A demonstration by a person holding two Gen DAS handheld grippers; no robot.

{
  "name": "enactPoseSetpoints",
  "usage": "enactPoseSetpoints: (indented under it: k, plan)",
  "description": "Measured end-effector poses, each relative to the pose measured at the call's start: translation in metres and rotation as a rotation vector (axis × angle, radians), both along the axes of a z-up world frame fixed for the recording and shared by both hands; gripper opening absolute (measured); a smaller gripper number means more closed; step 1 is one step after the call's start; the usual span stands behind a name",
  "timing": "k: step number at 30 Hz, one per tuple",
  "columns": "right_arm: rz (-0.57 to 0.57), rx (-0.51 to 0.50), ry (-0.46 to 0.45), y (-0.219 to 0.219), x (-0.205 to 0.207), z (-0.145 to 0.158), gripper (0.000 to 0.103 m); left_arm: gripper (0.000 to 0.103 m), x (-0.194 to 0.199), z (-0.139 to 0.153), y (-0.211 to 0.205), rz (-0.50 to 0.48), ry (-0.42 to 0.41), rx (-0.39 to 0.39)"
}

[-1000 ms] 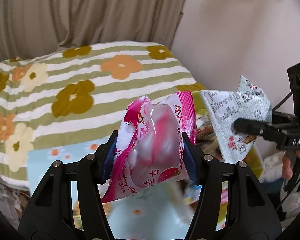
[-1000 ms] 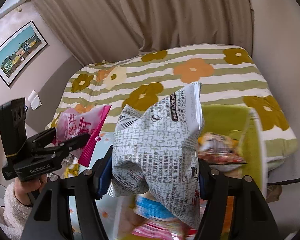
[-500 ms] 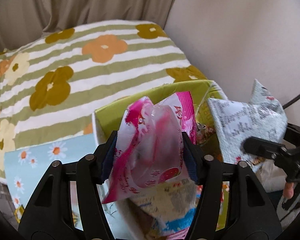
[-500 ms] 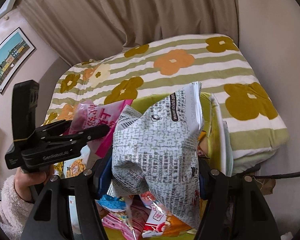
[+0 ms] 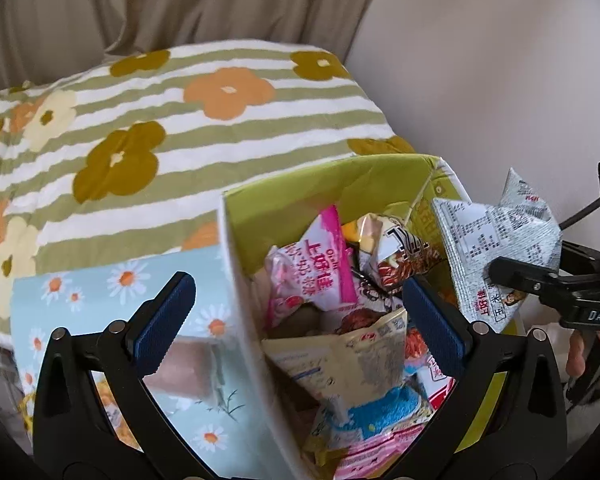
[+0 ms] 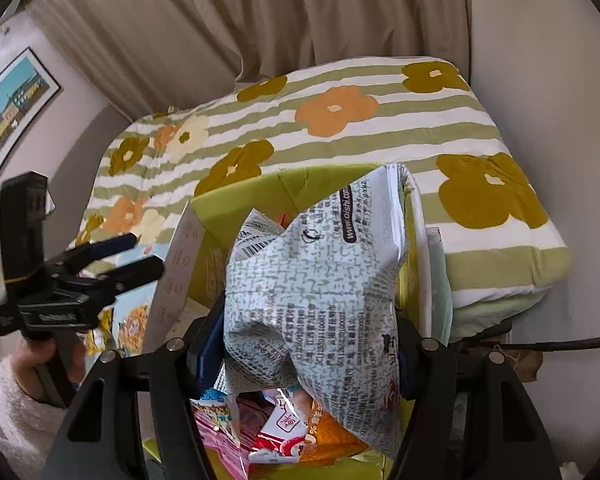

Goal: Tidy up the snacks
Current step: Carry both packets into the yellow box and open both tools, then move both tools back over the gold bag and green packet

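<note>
A green box [image 5: 332, 184] with white rims stands by the bed and holds several snack packs. A pink strawberry snack bag [image 5: 320, 268] lies inside it. My left gripper [image 5: 296, 312] is open and empty above the box's left wall. My right gripper [image 6: 304, 344] is shut on a grey-white snack bag [image 6: 320, 280] and holds it over the box [image 6: 236, 204]. The same bag [image 5: 496, 248] shows at the right in the left wrist view. The left gripper [image 6: 128, 256] shows open at the left in the right wrist view.
A bed with a green-striped flowered cover [image 5: 172, 128] lies behind the box. A light-blue daisy-print panel [image 5: 112, 292] is left of the box. Curtains [image 6: 260, 20] hang behind, and a wall [image 5: 500, 60] is on the right. A cable [image 6: 540, 346] runs at the right.
My left gripper has opened and let go of the pink bag, which has dropped into the box. Both grippers have moved forward over the box. My right gripper still holds the grey-white bag.
</note>
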State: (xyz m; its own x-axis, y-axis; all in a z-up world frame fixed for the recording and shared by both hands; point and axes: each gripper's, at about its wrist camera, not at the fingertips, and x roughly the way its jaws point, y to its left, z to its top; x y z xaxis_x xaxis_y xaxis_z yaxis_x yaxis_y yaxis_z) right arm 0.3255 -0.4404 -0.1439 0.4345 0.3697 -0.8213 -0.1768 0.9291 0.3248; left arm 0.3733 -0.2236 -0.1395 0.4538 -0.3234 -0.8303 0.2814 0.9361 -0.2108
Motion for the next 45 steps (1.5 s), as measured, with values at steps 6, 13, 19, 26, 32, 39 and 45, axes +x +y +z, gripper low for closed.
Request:
enactPoseSetpoints:
  k: [6, 13, 19, 26, 32, 39, 45]
  plan:
    - [0.031, -0.067, -0.039, 0.01, -0.005, -0.002, 0.098, 0.102, -0.011, 0.007, 0.009, 0.022, -0.02, -0.004]
    - [-0.001, -0.073, -0.128, 0.0, -0.028, 0.01, 0.103, 0.102, -0.036, 0.012, 0.014, 0.045, -0.041, 0.002]
    - [0.021, -0.058, -0.15, 0.001, -0.047, 0.029, 0.103, 0.102, -0.065, 0.027, 0.019, 0.071, -0.078, -0.002]
    - [0.086, -0.071, -0.226, 0.021, -0.066, 0.047, 0.103, 0.102, -0.103, 0.048, 0.035, 0.131, -0.121, 0.021]
    - [0.155, -0.024, -0.257, 0.048, -0.075, 0.055, 0.103, 0.102, -0.134, 0.056, 0.07, 0.215, -0.126, 0.047]
    - [0.203, -0.009, -0.314, 0.101, -0.088, 0.066, 0.103, 0.102, -0.169, 0.06, 0.135, 0.34, -0.14, 0.052]
    - [0.243, -0.019, -0.318, 0.169, -0.096, 0.064, 0.103, 0.102, -0.194, 0.059, 0.207, 0.411, -0.138, 0.058]
